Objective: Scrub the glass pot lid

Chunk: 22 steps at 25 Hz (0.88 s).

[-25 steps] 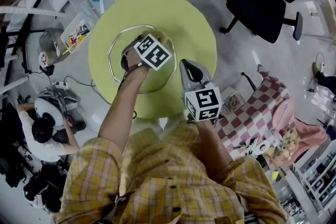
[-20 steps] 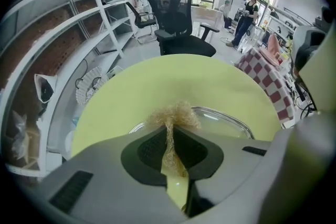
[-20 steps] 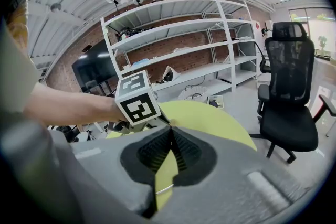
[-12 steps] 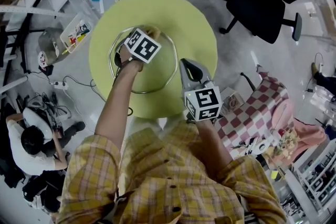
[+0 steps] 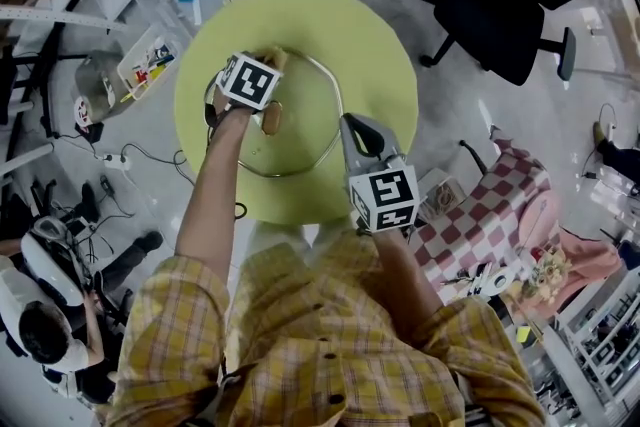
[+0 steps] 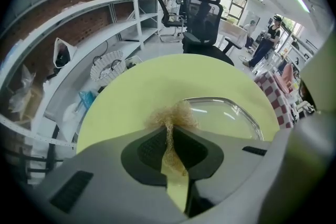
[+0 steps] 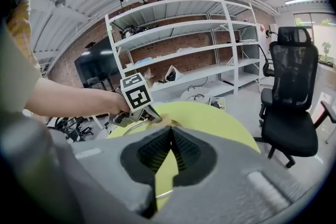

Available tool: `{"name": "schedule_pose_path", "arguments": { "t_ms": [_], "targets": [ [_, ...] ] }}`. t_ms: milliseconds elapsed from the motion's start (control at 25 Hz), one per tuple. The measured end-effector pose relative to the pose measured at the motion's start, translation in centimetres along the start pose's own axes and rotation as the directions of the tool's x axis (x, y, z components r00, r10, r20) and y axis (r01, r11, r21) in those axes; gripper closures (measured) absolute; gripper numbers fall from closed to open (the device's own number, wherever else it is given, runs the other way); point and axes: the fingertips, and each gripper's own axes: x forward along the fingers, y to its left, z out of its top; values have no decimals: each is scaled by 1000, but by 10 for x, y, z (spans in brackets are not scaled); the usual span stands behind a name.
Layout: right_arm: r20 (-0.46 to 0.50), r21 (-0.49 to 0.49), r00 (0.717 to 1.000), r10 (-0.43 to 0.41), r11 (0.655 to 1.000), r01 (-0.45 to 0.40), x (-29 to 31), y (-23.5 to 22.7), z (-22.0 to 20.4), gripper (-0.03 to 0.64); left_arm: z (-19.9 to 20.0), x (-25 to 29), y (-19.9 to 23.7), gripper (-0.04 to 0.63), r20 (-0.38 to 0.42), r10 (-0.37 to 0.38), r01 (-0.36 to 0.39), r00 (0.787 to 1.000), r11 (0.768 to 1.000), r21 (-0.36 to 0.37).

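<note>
Left gripper [image 6: 171, 131] pinches a tan scrubber [image 6: 175, 113] at the glass lid [image 6: 226, 115].

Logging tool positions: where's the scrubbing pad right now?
Pinched in the shut jaws of the left gripper, the scrubbing pad sits at the far-left rim of the lid on the round green table in the head view.
</note>
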Motion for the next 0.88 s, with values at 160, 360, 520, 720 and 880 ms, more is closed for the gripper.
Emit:
{"name": "schedule_pose_path", "arguments": {
  "t_ms": [160, 360, 520, 720, 880],
  "targets": [
    [5, 1, 1000, -5, 1000, 5, -2, 4, 0, 618, -6, -3, -1, 552, -10, -19, 19, 1000, 1000, -13],
    [8, 10, 1000, -8, 1000, 8, -7, 5, -3, 619, -13, -3, -21, 552, -39, -122, 121, 992, 992, -30],
    [10, 18, 1000, -10, 1000, 10, -8, 6, -2, 618, -14, -4, -36, 552, -55, -178, 178, 983, 984, -7],
    [17, 17, 1000, -15, 1000, 14, -10, 6, 0, 618, -13, -8, -49, 552, -73, -225, 231, 972, 970, 79],
    [16, 23, 1000, -20, 1000, 20, -12, 4, -1, 618, -10, -7, -62, 552, -90, -271, 283, 958, 943, 174]
  ]
}}
